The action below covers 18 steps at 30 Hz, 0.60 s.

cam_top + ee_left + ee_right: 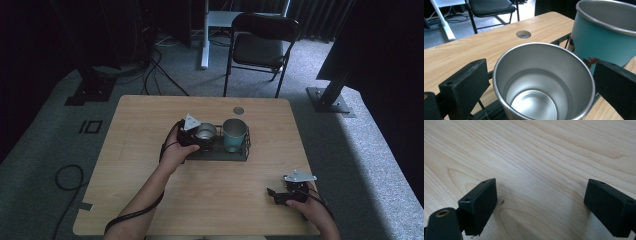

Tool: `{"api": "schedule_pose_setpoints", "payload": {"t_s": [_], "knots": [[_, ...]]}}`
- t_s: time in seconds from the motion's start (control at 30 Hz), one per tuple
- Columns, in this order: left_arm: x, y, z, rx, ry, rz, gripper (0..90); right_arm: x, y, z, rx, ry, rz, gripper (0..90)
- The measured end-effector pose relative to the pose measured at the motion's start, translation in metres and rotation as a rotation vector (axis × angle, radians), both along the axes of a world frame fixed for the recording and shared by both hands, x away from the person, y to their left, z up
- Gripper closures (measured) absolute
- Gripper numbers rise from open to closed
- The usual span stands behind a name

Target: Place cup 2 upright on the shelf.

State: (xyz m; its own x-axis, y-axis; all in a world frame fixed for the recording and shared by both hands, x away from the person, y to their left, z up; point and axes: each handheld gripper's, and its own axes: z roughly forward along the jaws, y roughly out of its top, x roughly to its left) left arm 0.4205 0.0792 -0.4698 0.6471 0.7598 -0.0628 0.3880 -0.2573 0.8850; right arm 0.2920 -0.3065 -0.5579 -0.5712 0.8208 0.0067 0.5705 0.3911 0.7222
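- Bench [150, 200]: light wood, carrying a dark wire rack [240, 154] a little beyond its centre; a round cable hole [238, 110] sits farther back, near the far edge.
- Rack holds two cups side by side: teal cup [234, 134] on the right, steel cup [205, 132] on the left. Both upright, mouths up, so each long axis is vertical.
- Left claw [196, 136]: at the rack's left end, spread wide around the steel cup [544, 82]. In the left gripper view the cup rim lies between the two jaws, one jaw at each flank, a sliver of gap at either side; not yet clamped as far as can be seen.
- Key relation: steel cup lies straight ahead of and centred in the left claw, approached from the side, across the vertical axis. Judgement: closing alone should seat the grip. The teal cup [604, 37] stands just beside the right-hand jaw; risk of a nudge.
- Right claw [274, 195]: well apart, near the bench's near right corner, released, jaws spread over bare wood [544, 157]. The left hand [176, 152] is plainly the nearer one.
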Motion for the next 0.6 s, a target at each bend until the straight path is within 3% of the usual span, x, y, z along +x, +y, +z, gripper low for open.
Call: {"api": "schedule_pose_setpoints", "payload": {"t_s": [0.6], "knots": [[-0.018,0.030,0.024,-0.008,-0.002,0.015,1.7,0.000,0.000,0.000,0.000,0.000,0.000,11.0]]}}
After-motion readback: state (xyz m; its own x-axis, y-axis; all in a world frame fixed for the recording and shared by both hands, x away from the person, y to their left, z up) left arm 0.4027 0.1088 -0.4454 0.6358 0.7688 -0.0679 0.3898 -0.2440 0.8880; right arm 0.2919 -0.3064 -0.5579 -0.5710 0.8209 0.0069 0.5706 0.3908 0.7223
